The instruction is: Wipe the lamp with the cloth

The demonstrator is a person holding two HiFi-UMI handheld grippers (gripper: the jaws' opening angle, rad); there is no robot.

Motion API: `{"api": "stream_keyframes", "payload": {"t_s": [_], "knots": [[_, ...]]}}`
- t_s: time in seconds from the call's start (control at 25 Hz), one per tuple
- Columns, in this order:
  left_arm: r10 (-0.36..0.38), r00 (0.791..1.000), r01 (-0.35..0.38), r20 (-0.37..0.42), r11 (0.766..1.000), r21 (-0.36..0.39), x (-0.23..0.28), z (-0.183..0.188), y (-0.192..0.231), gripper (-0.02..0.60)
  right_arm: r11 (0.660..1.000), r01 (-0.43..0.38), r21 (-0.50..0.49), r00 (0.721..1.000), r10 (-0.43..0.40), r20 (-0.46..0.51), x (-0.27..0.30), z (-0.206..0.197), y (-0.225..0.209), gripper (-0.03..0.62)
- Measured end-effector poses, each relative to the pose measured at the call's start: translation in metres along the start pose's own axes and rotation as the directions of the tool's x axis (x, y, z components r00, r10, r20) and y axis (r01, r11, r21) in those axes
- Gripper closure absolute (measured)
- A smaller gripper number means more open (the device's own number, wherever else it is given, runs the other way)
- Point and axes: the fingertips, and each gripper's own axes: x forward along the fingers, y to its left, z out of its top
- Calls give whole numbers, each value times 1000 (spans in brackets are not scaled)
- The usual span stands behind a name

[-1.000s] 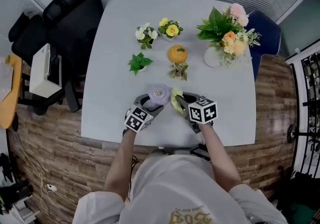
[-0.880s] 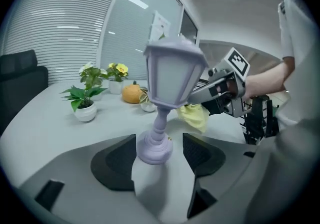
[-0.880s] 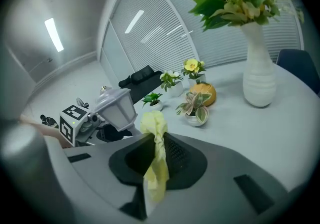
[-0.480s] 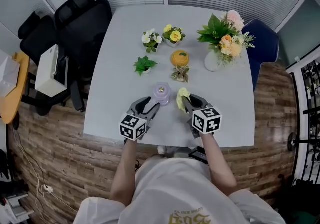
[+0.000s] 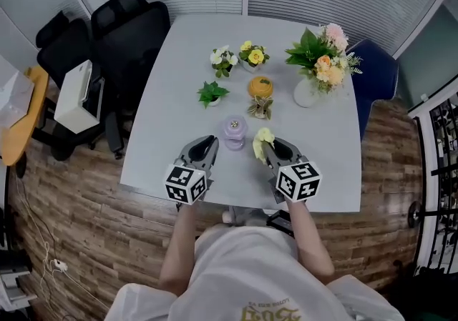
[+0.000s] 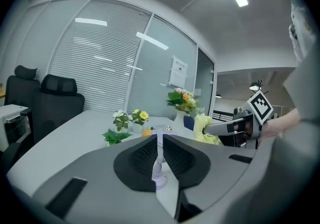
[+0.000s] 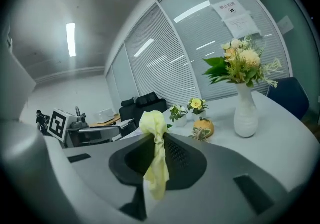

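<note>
A white vase (image 5: 303, 93) near the table's far right corner holds a bouquet (image 5: 322, 51) of green leaves with pink and orange blooms. Left of it, two small pots carry white flowers (image 5: 223, 61) and yellow flowers (image 5: 252, 56). Nearer stand a green leafy plant (image 5: 212, 92), an orange round piece (image 5: 260, 86) and a dried sprig (image 5: 260, 107).

The lavender lamp (image 5: 235, 131) stands on the grey table (image 5: 164, 126), in front of the sprig and toward the near edge. The left gripper (image 5: 207, 144) sits just left of it and apart from it. Its jaws have just been closing and are all but together, pinching nothing; the lamp's stem and base show through the slit. The right gripper (image 5: 268, 148) is clamped on the yellow cloth (image 7: 154, 123), which bunches above the tips and hangs between the pads, just right of the lamp.

Bare tabletop spreads along the left side. Black office chairs (image 5: 107, 33) crowd the left edge and a blue chair (image 5: 376, 62) the far right corner.
</note>
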Motion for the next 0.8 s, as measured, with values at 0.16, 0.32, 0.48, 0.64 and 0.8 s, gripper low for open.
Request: {"api": "stream_keyframes", "payload": {"t_s": [0.16, 0.32, 0.48, 0.64, 0.8], "knots": [[43, 999, -43, 21, 999, 22, -10, 16, -2, 571, 999, 15, -52, 999, -12, 43, -11, 15, 12, 540], [108, 992, -111, 58, 992, 56, -21, 34, 2, 572, 995, 35, -93, 995, -26, 100, -20, 30, 21, 540], [132, 986, -141, 102, 987, 83, -30, 43, 1, 572, 999, 5, -51, 995, 0, 98, -27, 30, 27, 543], [125, 985, -135, 118, 988, 80, -35, 45, -3, 572, 996, 33, -84, 995, -24, 100, -32, 31, 30, 542], [113, 987, -122, 110, 990, 73, -35, 45, -5, 575, 993, 63, -101, 993, -52, 108, -35, 32, 29, 542]]}}
